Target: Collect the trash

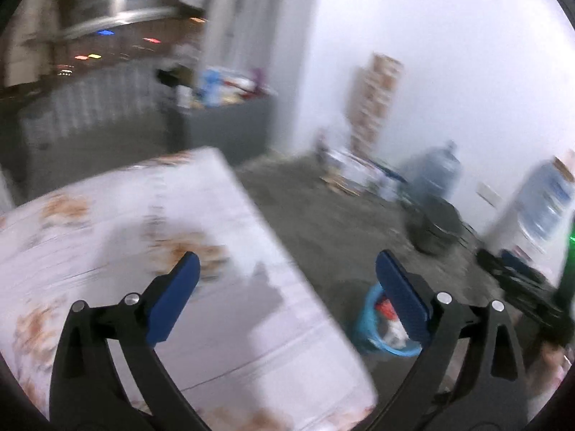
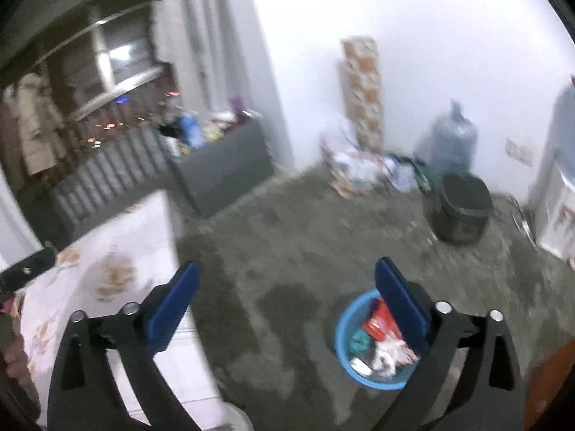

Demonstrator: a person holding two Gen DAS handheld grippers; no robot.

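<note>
A blue trash bin (image 2: 345,344) stands on the grey floor, holding red, white and green trash (image 2: 381,341). It also shows in the left wrist view (image 1: 366,327), partly behind a finger. My left gripper (image 1: 287,269) is open and empty, above the edge of a table with a white floral cloth (image 1: 125,251). My right gripper (image 2: 287,276) is open and empty, above the floor between the table (image 2: 107,251) and the bin. Both views are blurred by motion.
A black round bin (image 2: 463,212) and water jugs (image 2: 452,136) stand by the white wall. A stack of boxes (image 2: 363,93) and a pile of bags (image 2: 366,168) sit in the corner. A grey cabinet (image 2: 222,165) with clutter stands by the window.
</note>
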